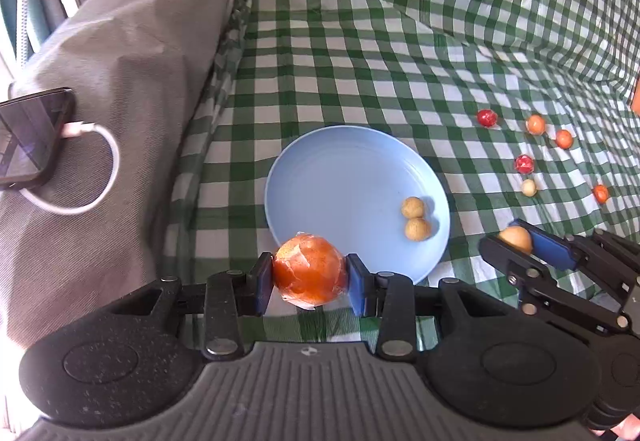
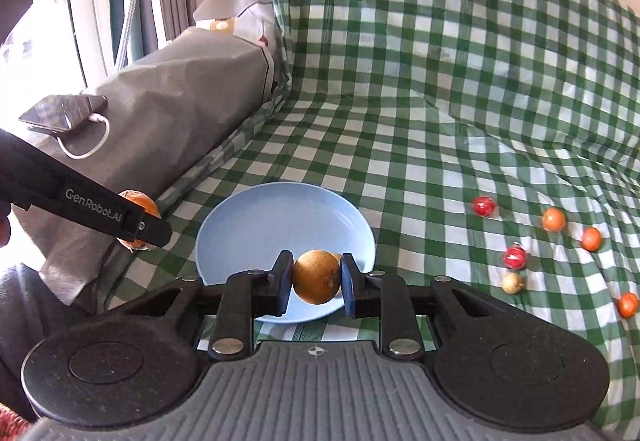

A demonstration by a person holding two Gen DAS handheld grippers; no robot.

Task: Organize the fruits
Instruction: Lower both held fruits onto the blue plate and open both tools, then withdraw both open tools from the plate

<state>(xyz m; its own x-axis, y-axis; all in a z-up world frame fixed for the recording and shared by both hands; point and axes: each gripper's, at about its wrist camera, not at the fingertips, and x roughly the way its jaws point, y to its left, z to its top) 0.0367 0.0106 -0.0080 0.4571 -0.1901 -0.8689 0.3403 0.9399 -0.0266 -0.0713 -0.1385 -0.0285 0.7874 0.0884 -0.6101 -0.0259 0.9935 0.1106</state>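
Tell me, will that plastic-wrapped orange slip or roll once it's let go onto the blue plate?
The wrapped orange is round, so it will probably roll toward the middle of the dished blue plate. Its crinkled film looks slick, so it might slide between the left gripper fingers. It seems firm, not squashed.

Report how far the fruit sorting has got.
Done: two small tan fruits lie in the blue plate. In hand: the left gripper clamps an orange fruit, the right gripper a brown fruit. Left: six small fruits scattered on the checked cloth.
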